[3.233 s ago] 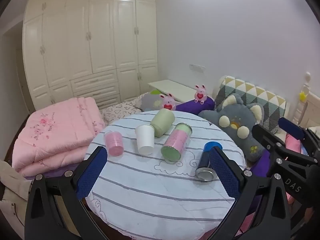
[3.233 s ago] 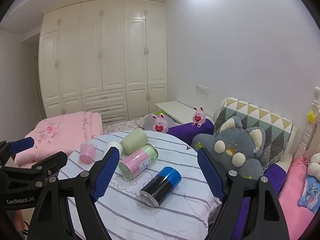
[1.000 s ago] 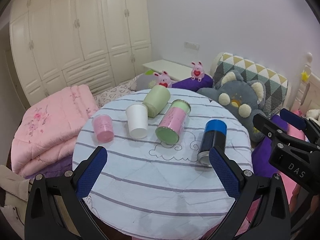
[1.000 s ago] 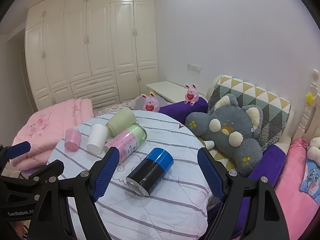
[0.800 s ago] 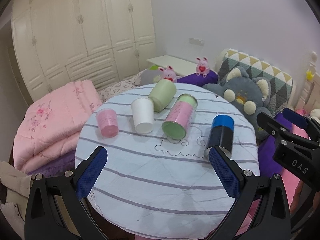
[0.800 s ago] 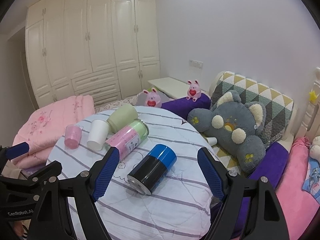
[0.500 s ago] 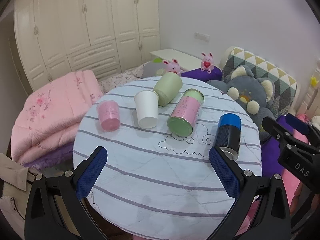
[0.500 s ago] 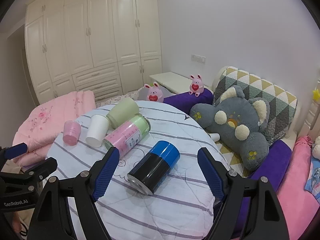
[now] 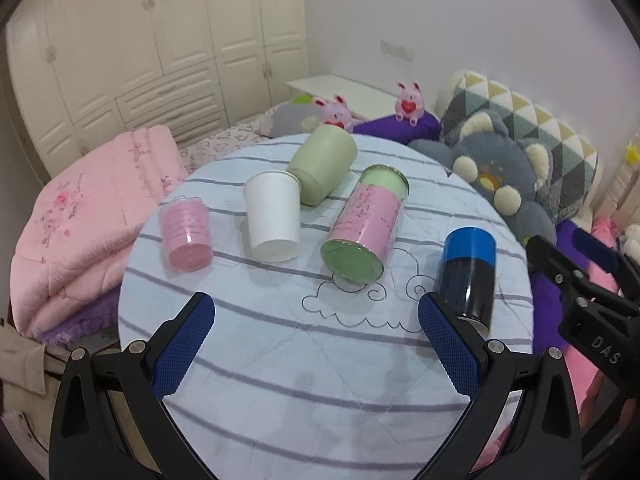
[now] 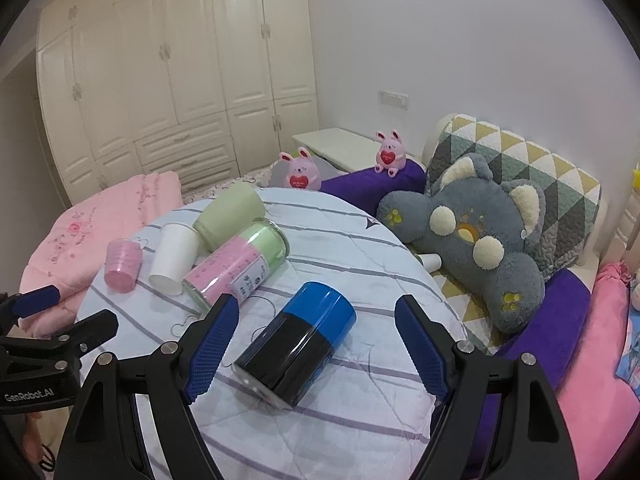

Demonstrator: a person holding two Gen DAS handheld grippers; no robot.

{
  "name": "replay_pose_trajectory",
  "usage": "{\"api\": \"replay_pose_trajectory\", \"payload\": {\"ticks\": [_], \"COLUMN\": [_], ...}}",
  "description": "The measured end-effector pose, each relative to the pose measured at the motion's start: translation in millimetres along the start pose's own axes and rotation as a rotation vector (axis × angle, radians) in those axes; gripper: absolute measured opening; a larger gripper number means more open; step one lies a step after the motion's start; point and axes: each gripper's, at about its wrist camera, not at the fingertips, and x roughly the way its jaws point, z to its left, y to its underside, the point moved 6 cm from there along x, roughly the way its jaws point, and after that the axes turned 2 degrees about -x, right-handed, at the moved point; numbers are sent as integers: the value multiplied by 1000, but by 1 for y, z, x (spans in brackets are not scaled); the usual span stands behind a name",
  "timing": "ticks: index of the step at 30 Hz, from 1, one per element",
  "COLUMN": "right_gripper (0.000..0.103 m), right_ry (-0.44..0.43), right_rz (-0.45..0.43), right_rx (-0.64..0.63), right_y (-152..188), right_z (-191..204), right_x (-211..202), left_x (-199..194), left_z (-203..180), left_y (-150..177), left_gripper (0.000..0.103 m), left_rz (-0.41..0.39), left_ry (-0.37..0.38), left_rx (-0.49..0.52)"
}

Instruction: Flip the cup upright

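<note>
Several cups lie on their sides on a round striped table [image 9: 312, 360]: a small pink cup [image 9: 186, 232], a white paper cup [image 9: 274, 216], a pale green cup [image 9: 322, 164], a pink-and-green canister [image 9: 366, 224] and a blue-and-black canister [image 9: 468, 272]. My left gripper [image 9: 316, 348] is open and empty above the table's near part. My right gripper [image 10: 318, 344] is open, with its fingers on either side of the blue-and-black canister [image 10: 298, 348], not touching it. The other cups show further left in the right wrist view: pink [image 10: 122, 266], white [image 10: 174, 254].
A folded pink quilt [image 9: 80, 216] lies left of the table. A grey plush bear [image 10: 472, 232], a triangle-patterned cushion [image 10: 520, 168], purple bolster and two pink bunny toys [image 10: 388, 158] lie right and behind. A white wardrobe [image 10: 180, 80] fills the back wall.
Both grippers have moved closer to the table and lower. The blue-and-black canister now sits between the right gripper's open fingers. No cup has moved.
</note>
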Motion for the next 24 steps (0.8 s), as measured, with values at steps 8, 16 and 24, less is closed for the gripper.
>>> {"api": "replay_pose_trajectory", "payload": {"ticks": [8,16,24], "right_gripper": [82,82,82], "right_ry": [35,78,82], "right_rz": [0,-23,6], "right_rx": [41,76,97], "right_y": [-5,-12,-5], "right_z": [-21,-46,-65], "right_x": [18,16,22], "left_x": [41,49,80], "left_z": [-29,-95,-134], "left_y": [-12,-1,20], "left_gripper": [103,103,101], "left_rz": [111,164,285], "left_ry": [100,247,257], "left_rx": [81,213,267]}}
